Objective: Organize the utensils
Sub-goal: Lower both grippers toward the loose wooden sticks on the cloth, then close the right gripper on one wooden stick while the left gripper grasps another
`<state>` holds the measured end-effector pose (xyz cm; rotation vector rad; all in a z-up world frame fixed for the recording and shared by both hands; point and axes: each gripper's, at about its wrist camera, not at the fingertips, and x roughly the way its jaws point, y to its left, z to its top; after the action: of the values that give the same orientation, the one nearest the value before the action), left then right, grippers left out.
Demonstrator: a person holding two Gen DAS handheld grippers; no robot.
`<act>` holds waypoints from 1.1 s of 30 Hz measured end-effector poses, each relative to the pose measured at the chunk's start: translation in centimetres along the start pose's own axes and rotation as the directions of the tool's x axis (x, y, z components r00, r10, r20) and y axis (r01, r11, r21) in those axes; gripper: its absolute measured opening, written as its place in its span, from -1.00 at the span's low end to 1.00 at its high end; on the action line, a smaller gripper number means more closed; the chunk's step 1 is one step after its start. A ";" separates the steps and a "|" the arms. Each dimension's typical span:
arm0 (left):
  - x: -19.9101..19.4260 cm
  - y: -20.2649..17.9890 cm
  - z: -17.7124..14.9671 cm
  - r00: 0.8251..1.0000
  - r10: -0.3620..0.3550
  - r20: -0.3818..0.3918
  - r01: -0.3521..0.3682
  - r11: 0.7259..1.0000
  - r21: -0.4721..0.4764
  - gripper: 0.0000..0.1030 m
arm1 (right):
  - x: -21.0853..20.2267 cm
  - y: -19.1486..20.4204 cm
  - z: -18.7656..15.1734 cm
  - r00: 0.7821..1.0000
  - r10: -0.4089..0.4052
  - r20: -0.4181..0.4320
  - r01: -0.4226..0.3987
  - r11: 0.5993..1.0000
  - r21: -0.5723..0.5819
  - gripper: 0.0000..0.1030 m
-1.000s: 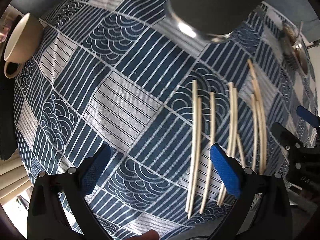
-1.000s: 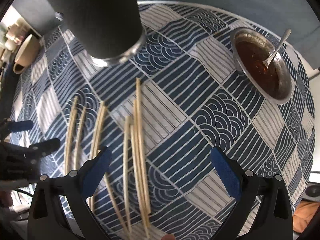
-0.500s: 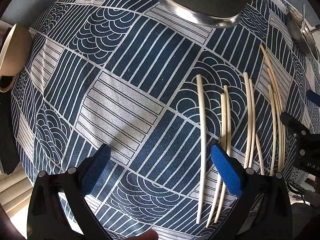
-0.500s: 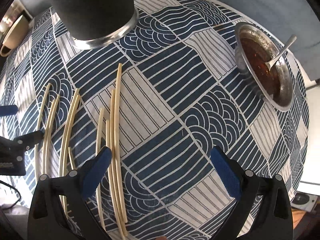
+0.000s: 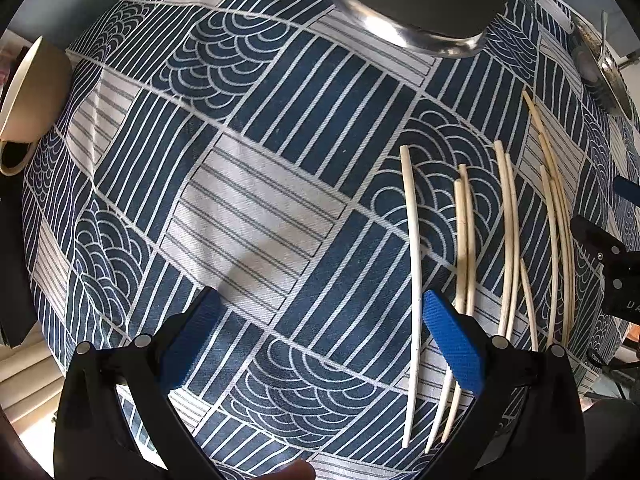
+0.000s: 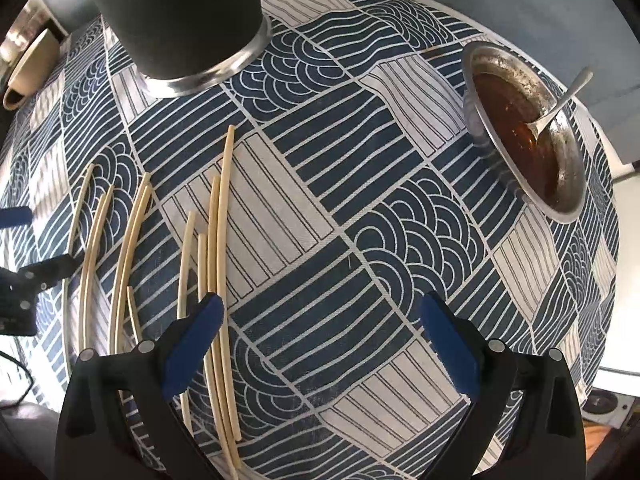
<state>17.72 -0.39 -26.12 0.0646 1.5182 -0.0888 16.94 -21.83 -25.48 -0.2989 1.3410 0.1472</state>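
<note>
The left gripper (image 5: 320,344) is hanging over the table with its two blue fingers (image 5: 452,344) spread wide apart, and nothing is sitting between them. The right gripper (image 6: 320,344) is hanging the same way, wide open and holding nothing. Under both of them the tablecloth (image 5: 248,216) is lying flat, blue and white with stripes and wave shapes. The chopsticks (image 5: 508,240) are lying loose on the cloth, side by side, all pointing away from the cameras. They are sitting to the right of the left gripper, and one long stick (image 5: 414,280) is lying just inside its right finger. In the right wrist view the chopsticks (image 6: 218,280) are sitting on the left, some running under the gripper's left finger (image 6: 192,344). Farther back, a tall dark cup with a shiny metal rim (image 6: 180,24) is standing on the cloth, beyond the sticks. Far off to the right, a metal bowl (image 6: 568,184) is holding brown sauce and a spoon (image 6: 560,100). Far off to the left, a cream mug (image 5: 32,92) is sitting at the table's edge.
</note>
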 end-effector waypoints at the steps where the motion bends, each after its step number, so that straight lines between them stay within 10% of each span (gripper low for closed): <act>1: -0.2 0.5 -0.3 1.000 0.003 -0.020 -0.003 1.000 -0.002 0.92 | 0.0 0.1 -0.1 1.000 -0.007 0.001 0.007 1.000 -0.006 0.82; 14: -0.4 3.8 -2.5 0.999 0.003 0.044 -0.001 1.000 -0.027 0.93 | 0.1 1.4 -0.8 0.993 0.097 -0.071 -0.103 0.991 -0.086 0.16; 24: -1.3 2.7 -5.7 0.993 0.007 0.117 -0.007 1.000 -0.002 0.87 | -1.3 2.3 -0.7 0.995 0.090 -0.046 -0.096 0.986 -0.139 -0.89; 33: -3.8 4.9 -8.8 0.989 -0.054 0.139 0.060 0.998 -0.037 -0.86 | -1.4 2.2 -2.8 0.983 0.176 -0.052 -0.178 0.984 -0.031 -0.91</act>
<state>9.31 5.45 -22.80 -0.0173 1.3833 -0.1059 13.40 -20.45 -24.96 -0.2141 1.4142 0.3152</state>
